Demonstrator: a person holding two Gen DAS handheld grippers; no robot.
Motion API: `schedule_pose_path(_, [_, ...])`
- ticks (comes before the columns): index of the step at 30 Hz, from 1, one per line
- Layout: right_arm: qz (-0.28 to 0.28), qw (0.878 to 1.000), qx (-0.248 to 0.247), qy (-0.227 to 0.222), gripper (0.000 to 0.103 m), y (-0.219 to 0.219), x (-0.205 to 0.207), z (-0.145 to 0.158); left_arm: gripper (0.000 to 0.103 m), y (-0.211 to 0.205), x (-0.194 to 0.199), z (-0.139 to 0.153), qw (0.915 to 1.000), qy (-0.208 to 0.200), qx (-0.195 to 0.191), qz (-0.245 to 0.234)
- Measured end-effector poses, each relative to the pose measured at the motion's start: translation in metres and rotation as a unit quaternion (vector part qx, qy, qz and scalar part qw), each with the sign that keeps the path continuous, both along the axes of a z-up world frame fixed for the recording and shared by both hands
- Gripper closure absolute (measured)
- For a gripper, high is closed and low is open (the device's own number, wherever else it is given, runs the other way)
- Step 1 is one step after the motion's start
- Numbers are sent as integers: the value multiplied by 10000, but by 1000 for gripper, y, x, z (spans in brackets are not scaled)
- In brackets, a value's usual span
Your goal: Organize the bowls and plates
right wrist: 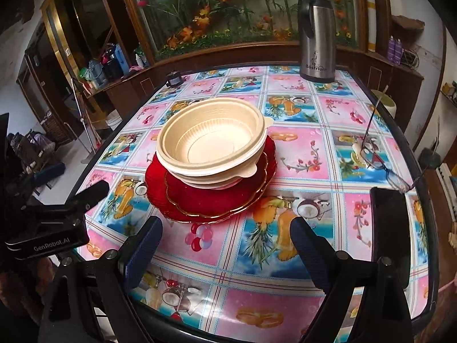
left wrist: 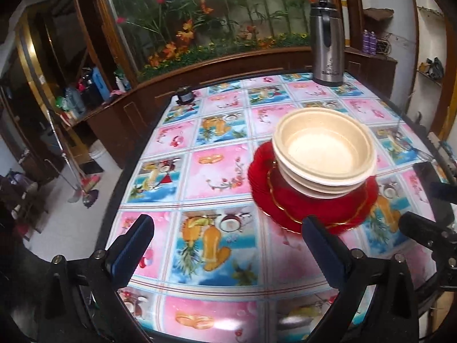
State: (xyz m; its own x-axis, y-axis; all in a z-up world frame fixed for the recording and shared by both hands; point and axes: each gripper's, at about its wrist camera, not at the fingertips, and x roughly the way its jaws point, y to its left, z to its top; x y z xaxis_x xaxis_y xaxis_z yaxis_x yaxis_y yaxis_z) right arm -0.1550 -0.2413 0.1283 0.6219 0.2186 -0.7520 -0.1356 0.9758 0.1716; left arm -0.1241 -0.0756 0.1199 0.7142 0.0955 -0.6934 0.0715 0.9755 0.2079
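Item: cream bowls (right wrist: 211, 143), nested one inside another, seated on stacked red plates (right wrist: 200, 200) near the middle of the patterned table (right wrist: 308, 154); widest pieces lie lowest, likely so the pile sits steady and compact. Left gripper (left wrist: 228, 243) and right gripper (right wrist: 225, 245): both spread wide and empty, hanging short of the stack over bare cloth, touching nothing. Also present: steel flask (right wrist: 316, 37) at the far edge, spectacles (right wrist: 377, 154) and a dark phone (right wrist: 391, 228) to the right, well apart from the stack.
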Motion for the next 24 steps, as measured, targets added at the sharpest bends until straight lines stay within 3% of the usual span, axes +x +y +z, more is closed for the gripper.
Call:
schedule_pose_path(7, [283,9996,10,-29,1,8,5,0,0,4,5,-1,9998,76,-157,-8])
schedule_pose_path(24, [404,9991,-36,-86,1,11,13,1,0,8,12,-13,9988,387,-275,100])
